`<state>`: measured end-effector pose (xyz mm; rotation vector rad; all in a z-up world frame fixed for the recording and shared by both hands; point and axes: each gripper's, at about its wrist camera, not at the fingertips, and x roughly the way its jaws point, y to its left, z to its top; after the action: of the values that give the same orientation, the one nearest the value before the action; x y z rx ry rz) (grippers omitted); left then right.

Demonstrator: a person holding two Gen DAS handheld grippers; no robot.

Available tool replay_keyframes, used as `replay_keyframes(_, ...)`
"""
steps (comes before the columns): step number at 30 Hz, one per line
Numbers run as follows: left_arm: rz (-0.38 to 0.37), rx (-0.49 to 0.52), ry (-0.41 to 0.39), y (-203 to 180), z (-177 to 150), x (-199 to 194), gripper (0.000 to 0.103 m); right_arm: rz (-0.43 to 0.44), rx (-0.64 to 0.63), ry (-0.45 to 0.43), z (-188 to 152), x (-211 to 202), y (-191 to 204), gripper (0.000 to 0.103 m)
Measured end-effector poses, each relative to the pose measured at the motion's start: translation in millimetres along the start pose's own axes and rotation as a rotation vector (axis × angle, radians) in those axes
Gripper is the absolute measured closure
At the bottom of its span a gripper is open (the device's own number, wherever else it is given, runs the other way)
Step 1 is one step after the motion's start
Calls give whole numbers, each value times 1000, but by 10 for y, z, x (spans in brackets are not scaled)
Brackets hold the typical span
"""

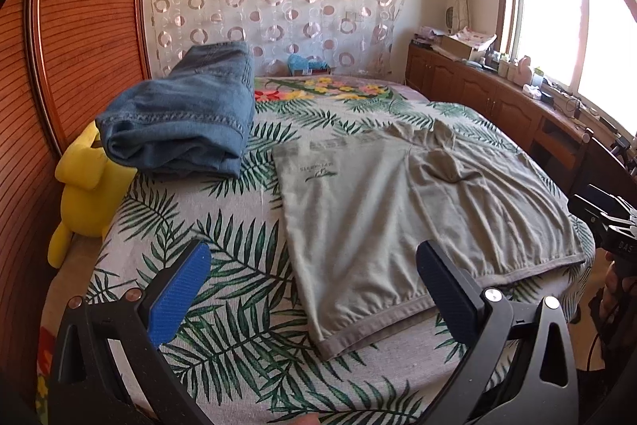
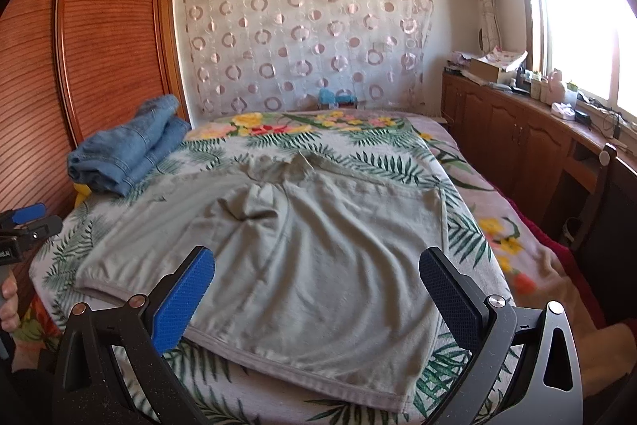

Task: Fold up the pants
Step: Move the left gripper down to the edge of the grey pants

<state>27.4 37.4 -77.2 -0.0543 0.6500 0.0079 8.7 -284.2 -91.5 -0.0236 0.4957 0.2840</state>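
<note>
Leaf-print bedspread (image 2: 398,154) under grey pants (image 2: 318,245), near hem behind wide-apart jaws.

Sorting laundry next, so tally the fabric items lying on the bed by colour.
Grey-green: 1, the spread-out pants
Blue: 1, the folded jeans
Yellow: 1, the plush toy at the bed's edge
Total: 3

Grey-green pants (image 2: 310,245), spread flat on bed

Grey-green pants (image 2: 318,257), blue jeans (image 1: 183,118), palm-leaf bedspread (image 1: 223,325), yellow plush toy (image 1: 85,186)
</note>
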Motion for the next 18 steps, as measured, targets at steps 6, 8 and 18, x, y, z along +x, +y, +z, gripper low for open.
replay_keyframes(6, -5, 0, 65, 86, -130, 139, 0, -12, -12, 82, -45, 98, 16, 0)
replay_keyframes(8, -12, -1, 86, 106, -168, 176, 0, -14, -14, 104, -54, 110, 15, 0)
replay_keyframes(18, -35, 0, 130, 201, -320, 224, 10, -36, -39, 177, 34, -29, -13, 0)
